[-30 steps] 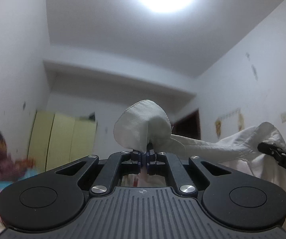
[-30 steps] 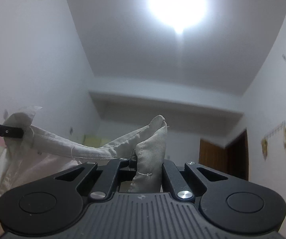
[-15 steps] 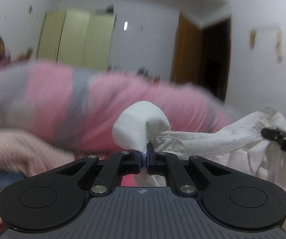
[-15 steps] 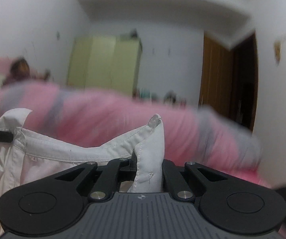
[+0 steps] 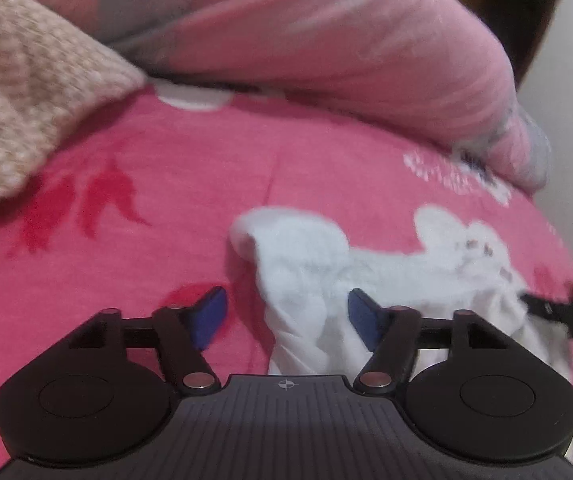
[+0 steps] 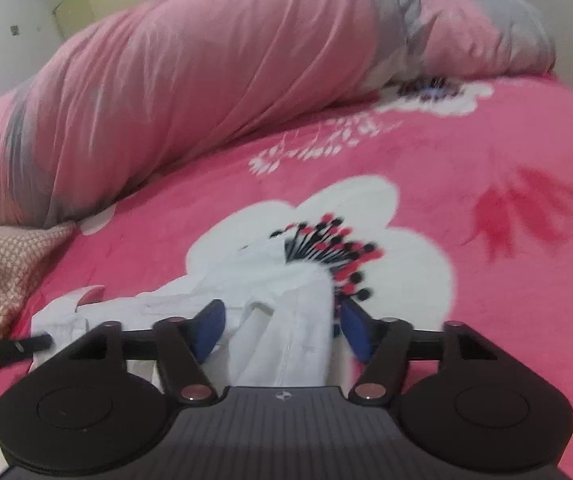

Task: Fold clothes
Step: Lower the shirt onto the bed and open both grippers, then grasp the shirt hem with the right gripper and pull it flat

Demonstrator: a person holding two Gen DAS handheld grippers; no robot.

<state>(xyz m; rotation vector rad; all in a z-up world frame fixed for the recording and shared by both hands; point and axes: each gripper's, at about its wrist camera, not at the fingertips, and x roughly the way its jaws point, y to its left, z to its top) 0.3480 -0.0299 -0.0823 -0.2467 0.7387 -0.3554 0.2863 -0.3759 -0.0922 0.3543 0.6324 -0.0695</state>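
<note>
I swung both hands down from ceiling height; my left gripper (image 5: 286, 312) and right gripper (image 6: 282, 328) are opening, releasing the shirt (image 6: 286, 320) onto the blanket (image 6: 466, 152), low centre. Laid out; folding comes next.

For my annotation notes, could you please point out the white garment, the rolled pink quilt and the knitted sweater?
white garment (image 6: 298, 320): right wrist view, on the fold between the fingers.
rolled pink quilt (image 6: 190, 80): right wrist view, on its broad middle.
knitted sweater (image 5: 26, 92): left wrist view, on its knit surface.
</note>
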